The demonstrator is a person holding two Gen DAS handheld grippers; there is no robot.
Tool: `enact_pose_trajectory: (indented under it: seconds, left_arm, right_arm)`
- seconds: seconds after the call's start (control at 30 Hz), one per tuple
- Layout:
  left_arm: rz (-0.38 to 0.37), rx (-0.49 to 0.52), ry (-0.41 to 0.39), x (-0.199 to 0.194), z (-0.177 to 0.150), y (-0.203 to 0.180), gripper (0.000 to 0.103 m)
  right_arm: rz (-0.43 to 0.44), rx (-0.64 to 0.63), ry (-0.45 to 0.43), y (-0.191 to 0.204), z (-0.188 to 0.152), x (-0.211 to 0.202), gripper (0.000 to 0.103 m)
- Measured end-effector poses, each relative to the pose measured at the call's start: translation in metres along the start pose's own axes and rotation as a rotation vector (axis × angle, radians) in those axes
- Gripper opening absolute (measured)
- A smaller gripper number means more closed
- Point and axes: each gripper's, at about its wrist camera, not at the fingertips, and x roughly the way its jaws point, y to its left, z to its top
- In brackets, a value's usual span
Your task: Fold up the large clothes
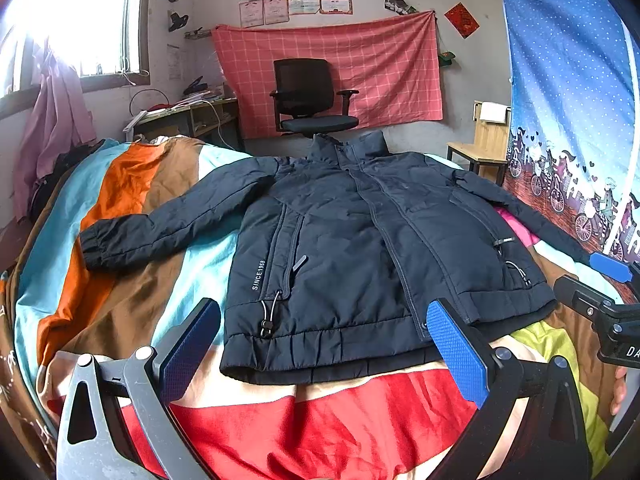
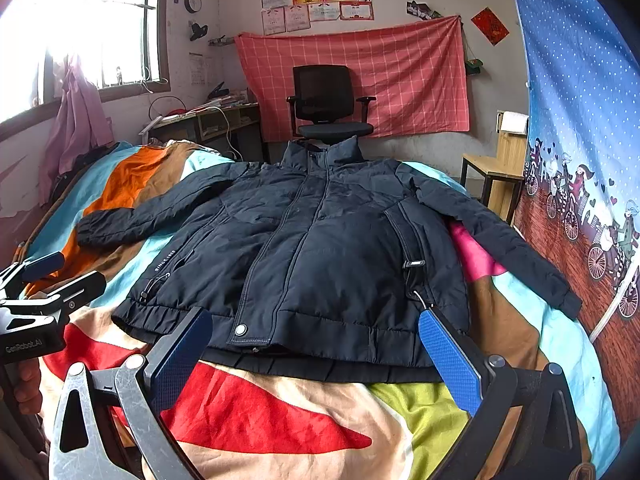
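Note:
A dark navy padded jacket (image 1: pixel 340 232) lies flat and face up on a bed, zipped, collar toward the far wall, both sleeves spread out to the sides. Its hem faces me. My left gripper (image 1: pixel 320 344) hovers open just before the hem, blue pads wide apart, nothing between them. In the right wrist view the same jacket (image 2: pixel 320 248) fills the middle, and my right gripper (image 2: pixel 316 344) stands open over the hem's near edge, holding nothing. Each gripper shows at the edge of the other's view: the right gripper (image 1: pixel 612 280) and the left gripper (image 2: pixel 40 280).
The bed carries a multicoloured striped cover (image 1: pixel 132 208). A black office chair (image 1: pixel 312 96) stands beyond the bed by a pink checked cloth. A desk (image 1: pixel 188 116) sits at the left under a window, a wooden stool (image 1: pixel 484 152) at the right, and a blue printed curtain (image 1: pixel 568 100) hangs alongside.

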Motion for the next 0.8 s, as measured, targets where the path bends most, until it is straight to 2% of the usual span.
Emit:
enact_pose_trajectory:
  seconds: [0.8]
  left_arm:
    - [0.003, 0.0, 0.0, -0.0001, 0.0006, 0.0006, 0.101]
  right_arm:
    - [0.003, 0.006, 0.002, -0.0006, -0.0008, 0.0, 0.103]
